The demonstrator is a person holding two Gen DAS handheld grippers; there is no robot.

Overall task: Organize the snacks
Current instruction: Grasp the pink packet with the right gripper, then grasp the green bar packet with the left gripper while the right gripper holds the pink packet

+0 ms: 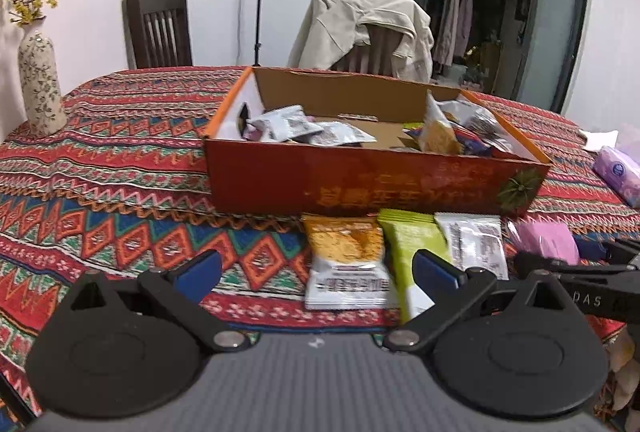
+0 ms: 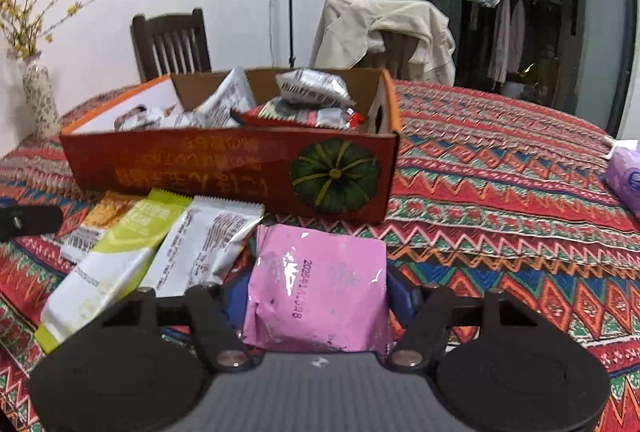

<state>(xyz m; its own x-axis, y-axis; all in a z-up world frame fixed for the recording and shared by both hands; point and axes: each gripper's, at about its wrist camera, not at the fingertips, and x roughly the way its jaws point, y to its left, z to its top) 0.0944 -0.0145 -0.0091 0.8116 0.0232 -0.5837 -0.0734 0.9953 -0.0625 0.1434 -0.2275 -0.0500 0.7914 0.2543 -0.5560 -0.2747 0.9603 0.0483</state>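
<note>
An orange cardboard box (image 1: pixel 360 183) stands on the table with several snack packets inside; it also shows in the right wrist view (image 2: pixel 224 167). In front of it lie an orange-and-white packet (image 1: pixel 348 260), a green packet (image 1: pixel 408 248) and a silver packet (image 1: pixel 472 244). My left gripper (image 1: pixel 320 268) is open just above the orange-and-white packet. My right gripper (image 2: pixel 316 296) has its fingers on both sides of a pink packet (image 2: pixel 320 288), which rests low by the table. The pink packet also shows in the left wrist view (image 1: pixel 548 244).
A patterned red tablecloth (image 1: pixel 120 191) covers the table. A flowered vase (image 1: pixel 40 83) stands at the far left. A purple tissue pack (image 2: pixel 628 179) lies at the right. Two chairs stand behind the table, one (image 1: pixel 372 31) draped with a beige jacket.
</note>
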